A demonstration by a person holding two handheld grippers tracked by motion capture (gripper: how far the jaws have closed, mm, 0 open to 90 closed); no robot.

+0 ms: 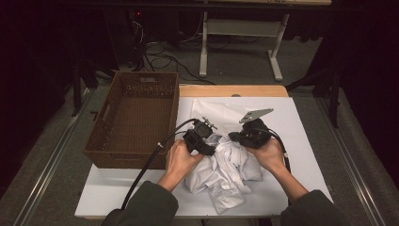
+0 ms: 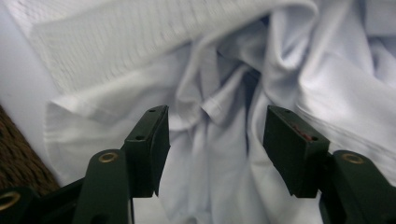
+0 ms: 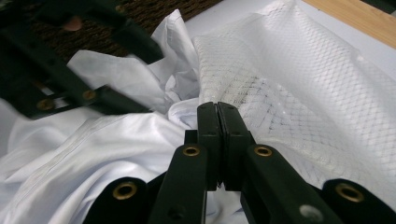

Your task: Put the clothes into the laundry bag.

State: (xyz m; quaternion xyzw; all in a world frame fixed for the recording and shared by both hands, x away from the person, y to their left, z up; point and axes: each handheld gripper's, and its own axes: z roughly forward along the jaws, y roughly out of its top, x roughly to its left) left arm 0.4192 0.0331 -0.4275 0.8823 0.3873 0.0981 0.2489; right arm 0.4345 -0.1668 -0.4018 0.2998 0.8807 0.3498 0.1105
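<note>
the white table [image 1: 301, 155] carries everything, and places here are told from the brown woven basket [image 1: 134, 117] at its left side. just right of the basket's far right corner lies a white mesh bag [image 1: 219, 110], flat on the table. nearer the person, just right of the basket's near right corner, sits the crumpled white garment [image 1: 223, 172]; it is bunched into a heap whose long axis runs from the grippers toward the person's edge of the table, its lower end pointing at that edge. which end is collar or hem cannot be told.

the left gripper [image 1: 203, 141] hovers at the garment's top edge, closest to the basket; its jaws stand apart with folds of cloth between them, the pads not pressing on it. the right gripper [image 1: 237, 136], farther from the basket, has its jaws pressed together at the top of the garment; whether cloth is pinched between them cannot be told.
</note>
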